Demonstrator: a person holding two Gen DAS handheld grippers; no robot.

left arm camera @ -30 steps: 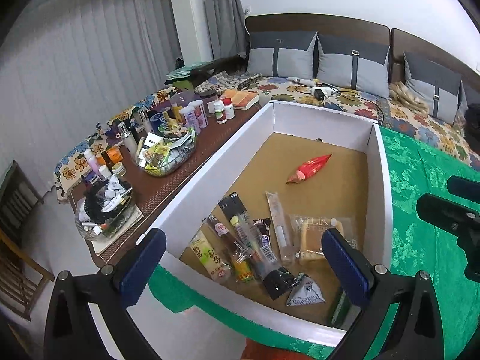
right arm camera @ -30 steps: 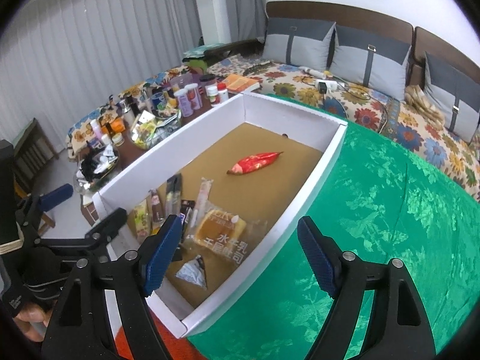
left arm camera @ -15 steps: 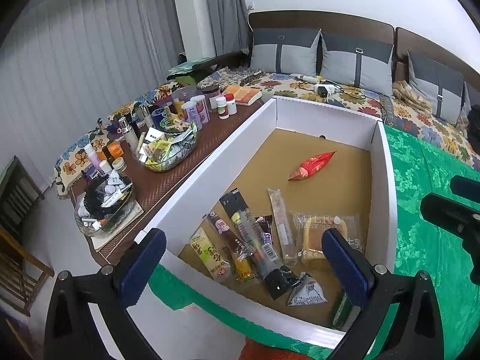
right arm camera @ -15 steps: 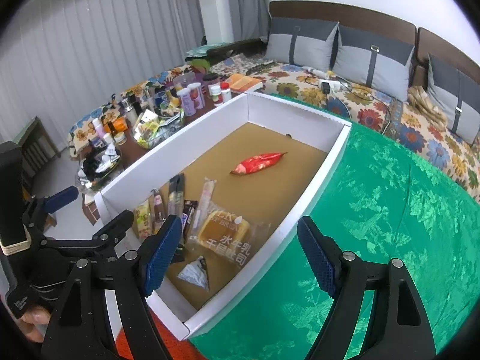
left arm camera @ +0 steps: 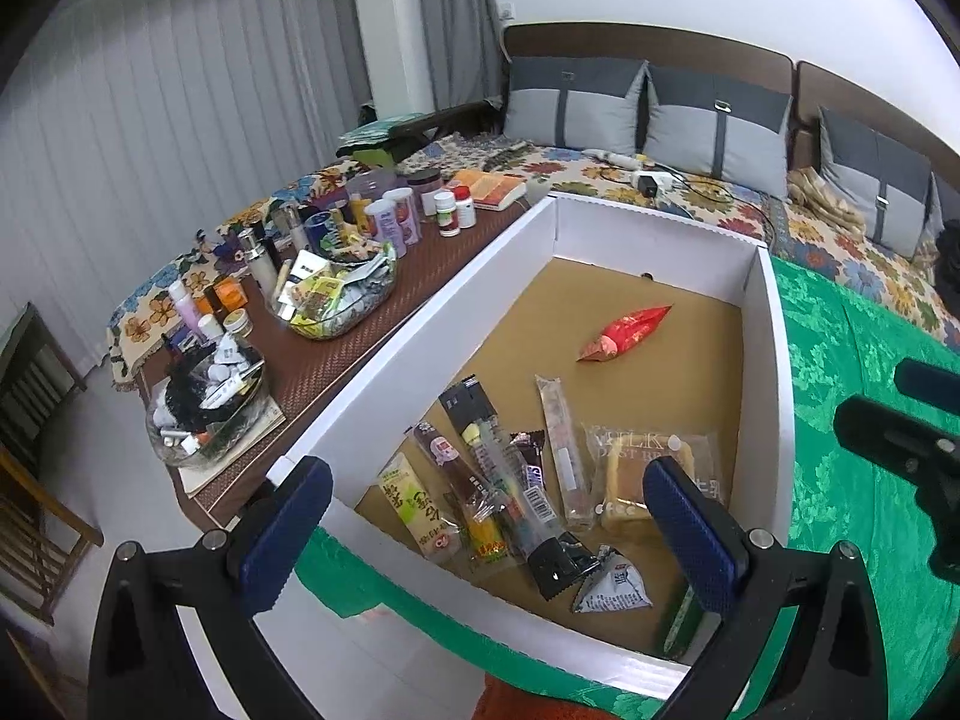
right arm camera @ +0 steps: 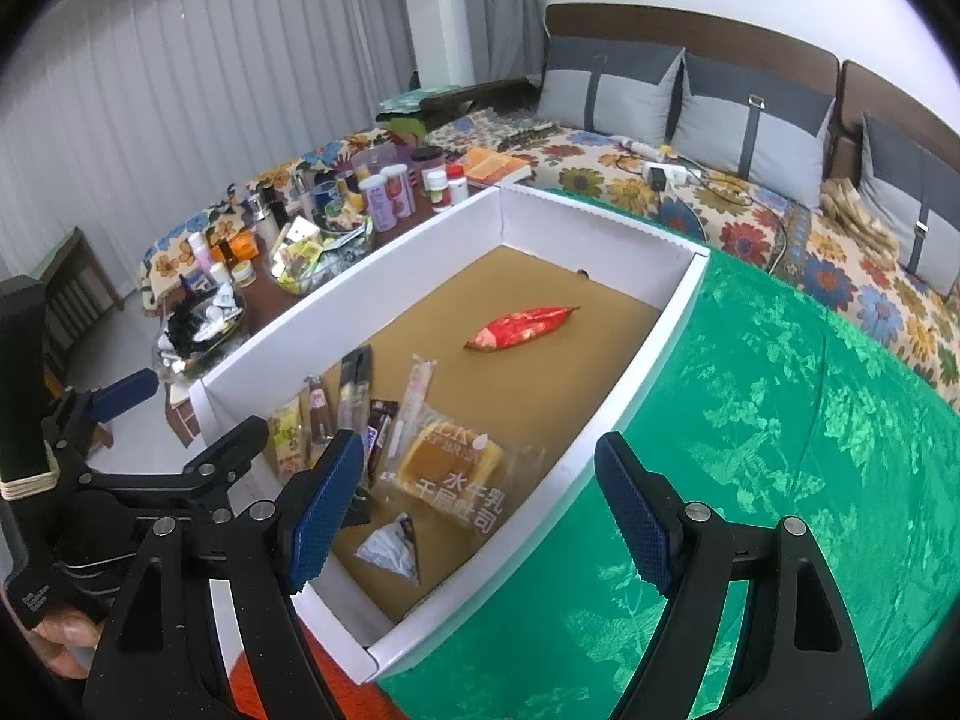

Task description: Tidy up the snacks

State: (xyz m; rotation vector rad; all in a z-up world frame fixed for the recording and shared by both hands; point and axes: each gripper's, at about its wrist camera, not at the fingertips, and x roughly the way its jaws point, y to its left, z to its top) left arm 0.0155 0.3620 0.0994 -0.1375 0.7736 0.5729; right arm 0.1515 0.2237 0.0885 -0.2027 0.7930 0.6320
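Box (left arm camera: 420,360) holds a red packet (left arm camera: 624,333) mid-floor, with snack bars (left arm camera: 492,480) and bread (left arm camera: 654,480) at the near end. Left gripper (left arm camera: 489,531) and right gripper (right arm camera: 480,501) hover above the near end, both released, holding nothing.

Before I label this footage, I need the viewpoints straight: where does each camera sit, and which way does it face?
Left wrist: on the left tongs, above the white box's near-left corner, facing the sofa; its open blue fingers show, and the right tongs' tip at the right edge.
Right wrist: on the right tongs, above the box's right wall beside the green cloth; the left tongs and a hand show lower left.
Shared: the box, red packet, bread pack, cluttered table.
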